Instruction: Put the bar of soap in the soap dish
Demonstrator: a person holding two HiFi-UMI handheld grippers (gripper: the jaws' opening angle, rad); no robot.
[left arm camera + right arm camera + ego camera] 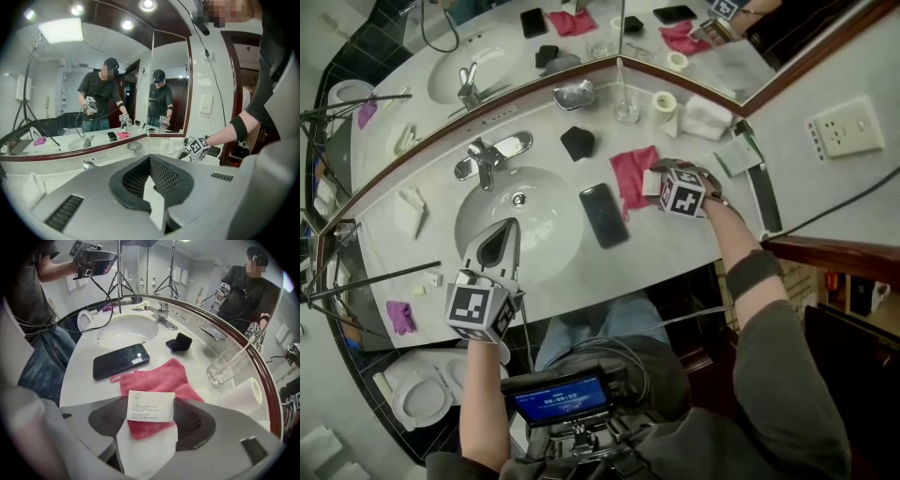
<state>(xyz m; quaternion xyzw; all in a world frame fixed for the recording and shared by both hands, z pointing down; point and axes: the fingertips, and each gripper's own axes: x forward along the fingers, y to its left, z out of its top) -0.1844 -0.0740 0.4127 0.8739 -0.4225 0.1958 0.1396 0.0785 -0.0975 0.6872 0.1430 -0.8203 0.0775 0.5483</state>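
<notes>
While the right claw (150, 420) is pointing steeply down at the counter (84, 380), its two jaws are clamping the bar of soap (151, 405) by its sides. The soap is a small white box with fine print on its upper face. Just beyond the claw's tips a pink cloth (159, 378) is lying spread on the counter, and the box is sitting over the cloth's near edge; whether it is touching the cloth I cannot tell.

Ahead and to this claw's left a black phone (121, 361) is lying flat just beside the cloth, with the basin (127, 329) and the faucet (161, 312) farther out. Ahead and to its right a drinking glass (220, 369) is standing upright with a thin rod leaning in it, and a paper roll (243, 394) is lying nearer the claw. Beyond the cloth a small black object (179, 341) is resting on the counter. The soap dish (574, 93), shiny metal, is sitting past that object at the foot of the mirror, well apart from the soap.

The left claw (149, 161) is hovering over the near side of the basin and facing the mirror. Its jaws are pressing together with nothing between them.
</notes>
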